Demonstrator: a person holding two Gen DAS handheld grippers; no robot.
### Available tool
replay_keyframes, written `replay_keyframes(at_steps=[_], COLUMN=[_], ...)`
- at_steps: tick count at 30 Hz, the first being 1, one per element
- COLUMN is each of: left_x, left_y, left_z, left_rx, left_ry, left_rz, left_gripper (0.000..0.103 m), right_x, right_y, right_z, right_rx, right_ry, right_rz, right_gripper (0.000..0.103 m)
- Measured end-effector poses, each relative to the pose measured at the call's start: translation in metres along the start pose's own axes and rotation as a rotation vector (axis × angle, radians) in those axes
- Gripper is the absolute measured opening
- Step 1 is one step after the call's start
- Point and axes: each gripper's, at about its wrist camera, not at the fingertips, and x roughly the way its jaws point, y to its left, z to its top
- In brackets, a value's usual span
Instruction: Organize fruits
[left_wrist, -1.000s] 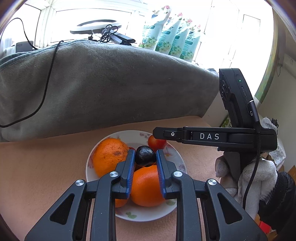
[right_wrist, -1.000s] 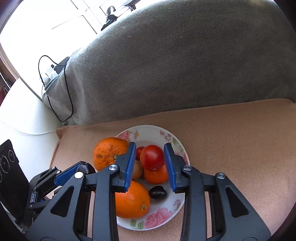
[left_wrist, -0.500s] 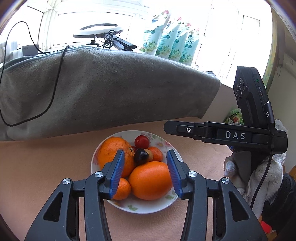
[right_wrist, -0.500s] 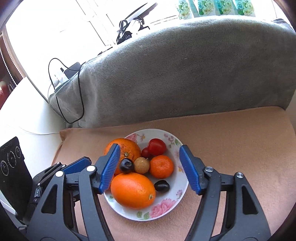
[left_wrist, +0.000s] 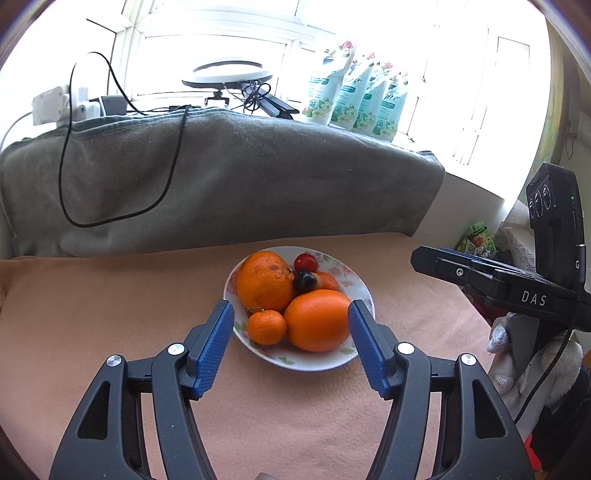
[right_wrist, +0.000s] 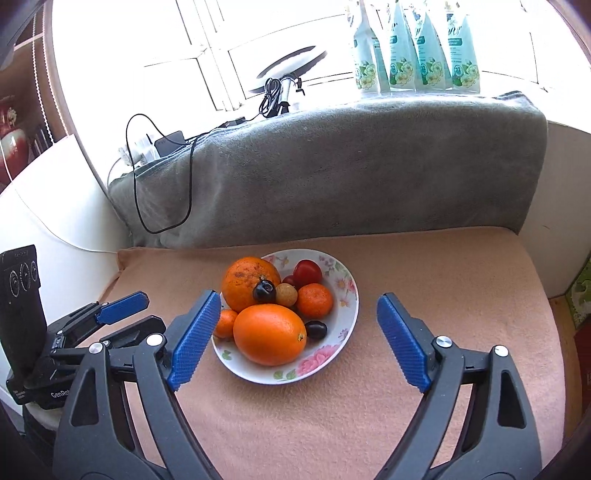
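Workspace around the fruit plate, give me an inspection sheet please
Surface: peach cloth, bare around the plate.
Job's things: floral plate holding large orange, blemished orange, tomato, mandarins, dark fruits.
Clutter: nothing seen on the cloth.
Grippers: left gripper and right gripper open, jaws just opened, nothing between them.
Cables: black cable loops over grey blanket.
Surroundings: pouches and ring light on windowsill.

White plate (right_wrist: 347, 295) pink-flowered; oranges (right_wrist: 269, 334) orange; blanket (right_wrist: 332, 173) grey (fingers (right_wrist: 194, 338) blue).
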Motion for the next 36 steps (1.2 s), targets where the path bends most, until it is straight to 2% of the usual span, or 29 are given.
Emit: replay_keyframes(at_steps=[2,3,10,12,21,36], left_x=[-0.009,-0.013,-0.039,-0.044,-0.054,-0.056], left_y=[-0.002,-0.004,-0.011,-0.012,-0.007,-0.004], left_z=[-0.004,-0.006,-0.018,-0.02,-0.028,-0.038], left_rx=[0.002,0.002,0.009,0.01,-0.006,-0.007], left_ry=[-0.005,-0.006,-0.038,-0.046,-0.041,-0.011], left_rz=[0.012,0.02,0.089,0.11,0.189,0.223], left_gripper=[0.066,0.072,0.074,0.082,0.082,0.082], right_x=[-0.011,-0.017,-0.043,-0.05,-0.062,-0.063], right_y=[0.005,0.007,0.014,0.016,0.019,0.013], right_z=[-0.007,-0.011,-0.034,-0.04,-0.058,-0.068], right_rx=[-0.021,-0.034,-0.075,-0.083,-0.107,-0.08], right_ry=[-0.019,-0.028,-0.059,-0.07,-0.081,-0.066], right_rz=[-0.035,-0.051,-0.151,-0.179,-0.258,-0.291], right_gripper=[0.095,0.095,0.1,0.1,0.101,0.101])
